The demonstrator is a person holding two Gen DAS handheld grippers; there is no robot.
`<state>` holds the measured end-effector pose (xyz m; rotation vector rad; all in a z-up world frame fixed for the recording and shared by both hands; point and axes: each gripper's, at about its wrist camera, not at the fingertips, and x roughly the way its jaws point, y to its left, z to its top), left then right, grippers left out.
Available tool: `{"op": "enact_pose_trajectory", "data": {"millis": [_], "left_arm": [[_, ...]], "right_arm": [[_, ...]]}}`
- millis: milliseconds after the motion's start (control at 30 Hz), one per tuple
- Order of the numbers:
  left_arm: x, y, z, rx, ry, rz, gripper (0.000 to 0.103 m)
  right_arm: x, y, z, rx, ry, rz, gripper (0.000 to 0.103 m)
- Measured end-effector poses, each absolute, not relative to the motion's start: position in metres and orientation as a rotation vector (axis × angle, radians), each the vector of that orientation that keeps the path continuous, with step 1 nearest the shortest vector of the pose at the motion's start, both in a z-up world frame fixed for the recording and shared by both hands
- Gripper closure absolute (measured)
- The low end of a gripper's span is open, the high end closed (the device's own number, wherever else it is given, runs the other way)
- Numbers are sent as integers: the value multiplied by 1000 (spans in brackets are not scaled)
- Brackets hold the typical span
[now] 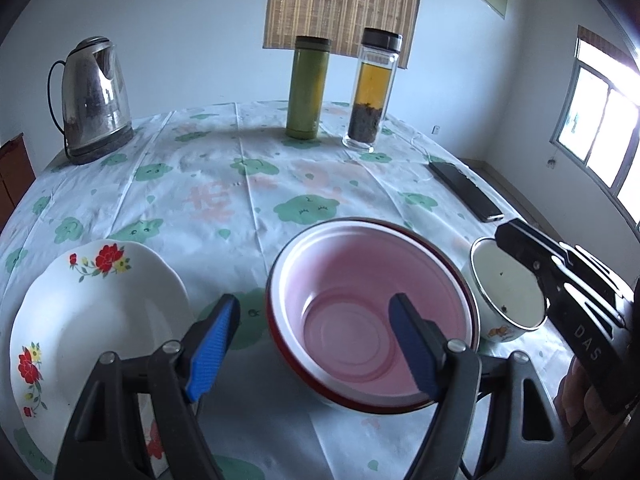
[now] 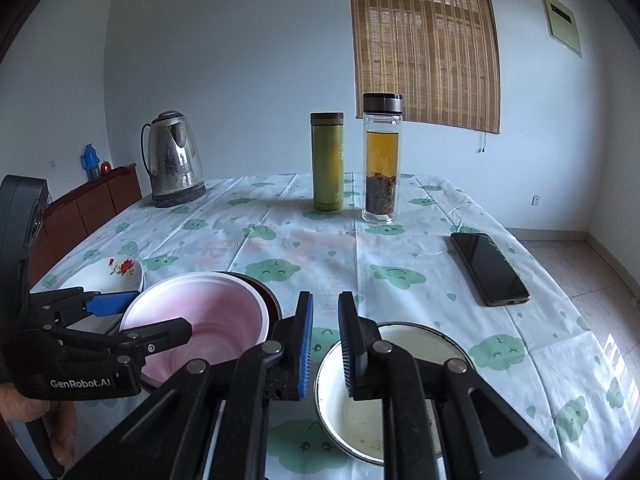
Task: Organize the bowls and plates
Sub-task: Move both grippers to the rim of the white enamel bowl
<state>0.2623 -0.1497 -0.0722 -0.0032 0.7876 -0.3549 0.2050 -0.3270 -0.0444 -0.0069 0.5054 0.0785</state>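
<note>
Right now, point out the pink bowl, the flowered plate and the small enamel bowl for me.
pink bowl [image 1: 360,320]: left wrist view, on its inner floor.
flowered plate [image 1: 100,312]: left wrist view, on its white centre.
small enamel bowl [image 2: 416,344]: right wrist view, on its far inner wall.

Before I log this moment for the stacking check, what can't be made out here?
- Left wrist view: near rim of the white flowered plate, hidden behind the left hand-held gripper.
- Right wrist view: whether the right hand-held gripper pinches the rim of the white enamel bowl; its fingers hide the contact.
</note>
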Motion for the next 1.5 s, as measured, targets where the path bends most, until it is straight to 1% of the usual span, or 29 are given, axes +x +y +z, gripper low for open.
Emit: {"op": "enact_pose_trajectory", "data": {"millis": [200,467,700,733,800,867,1067,1133,1233,1367,1433,1500], "left_arm": [[262,-149,-70,-4,770,-345,25],[254,-142,-52,-45,693,-325,25],[238,-161,-32,-20,651,-372,25],[235,-168,-29,-10,651,-397,25],[232,-183,-26,5,659,-436,25],[228,-200,-26,20,663,-472,25],[223,-242,-38,72,692,-513,28],[222,-251,-42,81,706,-532,35],[219,-260,-46,95,719,-549,42],[218,-267,-52,99,736,-561,42],[217,-270,-54,108,743,-565,45],[217,-271,-57,108,751,-570,46]], "right_arm": [[201,-334,-40,6,493,72,88],[192,-358,-35,40,471,22,87],[189,-397,-38,83,502,-105,85],[189,-402,-39,89,509,-113,84],[188,-411,-42,101,528,-132,70],[188,-419,-45,110,543,-139,63],[184,-436,-55,146,579,-133,63],[183,-437,-56,158,584,-119,63],[185,-434,-58,161,595,-88,63],[189,-430,-66,157,647,-61,63],[191,-429,-68,159,660,-56,64],[193,-429,-72,161,682,-46,73]]}}
